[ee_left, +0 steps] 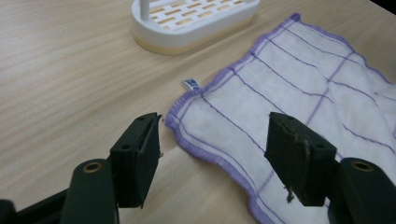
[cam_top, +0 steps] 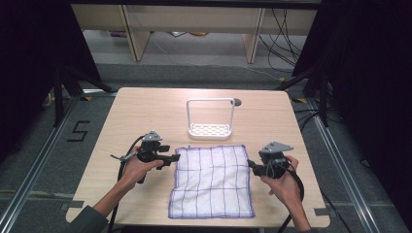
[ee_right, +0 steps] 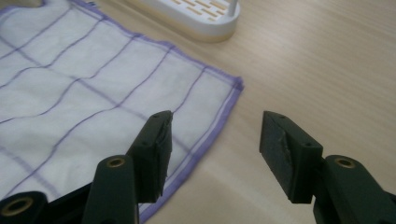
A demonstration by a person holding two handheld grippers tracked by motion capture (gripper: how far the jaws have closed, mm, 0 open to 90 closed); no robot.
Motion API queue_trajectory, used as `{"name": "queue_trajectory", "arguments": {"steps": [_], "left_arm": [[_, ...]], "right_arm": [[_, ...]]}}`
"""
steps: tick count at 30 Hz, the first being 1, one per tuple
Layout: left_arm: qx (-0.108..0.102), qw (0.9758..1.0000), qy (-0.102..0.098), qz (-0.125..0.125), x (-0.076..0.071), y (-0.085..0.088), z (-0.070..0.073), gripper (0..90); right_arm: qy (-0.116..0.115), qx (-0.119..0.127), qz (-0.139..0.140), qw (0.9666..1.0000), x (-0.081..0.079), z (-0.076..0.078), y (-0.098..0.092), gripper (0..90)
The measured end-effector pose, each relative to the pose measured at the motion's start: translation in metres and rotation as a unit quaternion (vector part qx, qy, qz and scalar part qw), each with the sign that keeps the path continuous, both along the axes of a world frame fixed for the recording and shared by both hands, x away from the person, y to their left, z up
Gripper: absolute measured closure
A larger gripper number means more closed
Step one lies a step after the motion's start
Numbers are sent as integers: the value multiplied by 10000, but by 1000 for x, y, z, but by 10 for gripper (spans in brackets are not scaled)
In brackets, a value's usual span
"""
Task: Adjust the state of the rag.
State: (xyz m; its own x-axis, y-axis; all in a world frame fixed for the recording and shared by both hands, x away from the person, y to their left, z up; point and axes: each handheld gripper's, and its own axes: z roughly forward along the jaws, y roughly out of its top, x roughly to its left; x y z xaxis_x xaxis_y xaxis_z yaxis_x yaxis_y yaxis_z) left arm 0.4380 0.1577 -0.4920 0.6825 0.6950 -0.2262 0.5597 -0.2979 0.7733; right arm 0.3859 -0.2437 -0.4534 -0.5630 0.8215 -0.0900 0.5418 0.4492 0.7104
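Note:
A white cloth point(cam_top: 213, 181) with purple grid lines and a purple hem lies spread flat on the wooden table point(cam_top: 145, 111). My left gripper point(cam_top: 176, 158) hovers at the cloth's left edge, near its far left corner point(ee_left: 173, 117), jaws open and empty. At the cloth's right edge my right gripper point(cam_top: 251, 165) is open too, with nothing between its black jaws, close to the far right corner point(ee_right: 237, 84). The cloth point(ee_left: 299, 93) fills the right of the left gripper view; in the right gripper view the cloth point(ee_right: 84, 88) lies at the left.
A white slotted rack point(cam_top: 210, 130) with a tall wire handle stands just beyond the cloth. The rack point(ee_left: 187, 23) also sits at the top of the left gripper view, and the rack point(ee_right: 196, 16) at the top of the right gripper view. Bare tabletop surrounds the cloth.

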Motion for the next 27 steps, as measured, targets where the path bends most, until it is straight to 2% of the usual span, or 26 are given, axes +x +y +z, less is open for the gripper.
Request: {"name": "queue_trajectory", "arguments": {"steps": [4,7,9,10,11,13,14,16,17,18,21,23,24,25,26,27], "left_arm": [[81,10000,36,36,8,-5,-3,332],[208,9997,83,-54,13,-6,-5,328],[113,9999,119,21,17,-9,-7,328],[168,9997,147,-32,19,-9,-7,332],[91,9998,149,42,21,-11,-8,336],[170,9997,201,-3,24,-13,-9,342],[280,9993,221,-88,25,-12,-10,345],[324,9991,266,-106,26,-16,-13,359],[474,9985,224,-128,26,-18,-14,366],[635,9977,186,-176,26,-20,-15,385],[629,9975,169,-268,27,-23,-17,460],[718,9966,175,-358,27,-26,-17,531],[748,9965,145,-352,27,-27,-17,578],[755,9963,136,-400,27,-27,-16,617],[780,9960,102,-432,27,-28,-16,667],[810,9957,56,-438,27,-29,-16,713]], "right_arm": [[196,84,-89,9997,28,-3,7,463],[288,-43,14,9996,48,-8,14,464],[372,-12,-7,9993,60,-12,19,465],[380,-56,47,9993,64,-13,20,465],[424,-51,-33,9991,67,-14,22,465],[431,-118,-18,9990,73,-17,24,465],[457,-125,-2,9989,76,-18,25,465],[522,-92,-49,9986,80,-19,26,465],[460,-105,-20,9989,82,-20,27,465],[488,-113,-37,9987,83,-22,27,467],[587,-121,-98,9982,87,-27,29,468],[654,-183,-87,9977,89,-30,29,468],[596,-192,-77,9980,91,-33,29,467],[635,-212,-51,9977,92,-33,29,468],[684,-213,-157,9973,92,-33,29,468],[599,-217,-59,9979,94,-35,29,474]]}}
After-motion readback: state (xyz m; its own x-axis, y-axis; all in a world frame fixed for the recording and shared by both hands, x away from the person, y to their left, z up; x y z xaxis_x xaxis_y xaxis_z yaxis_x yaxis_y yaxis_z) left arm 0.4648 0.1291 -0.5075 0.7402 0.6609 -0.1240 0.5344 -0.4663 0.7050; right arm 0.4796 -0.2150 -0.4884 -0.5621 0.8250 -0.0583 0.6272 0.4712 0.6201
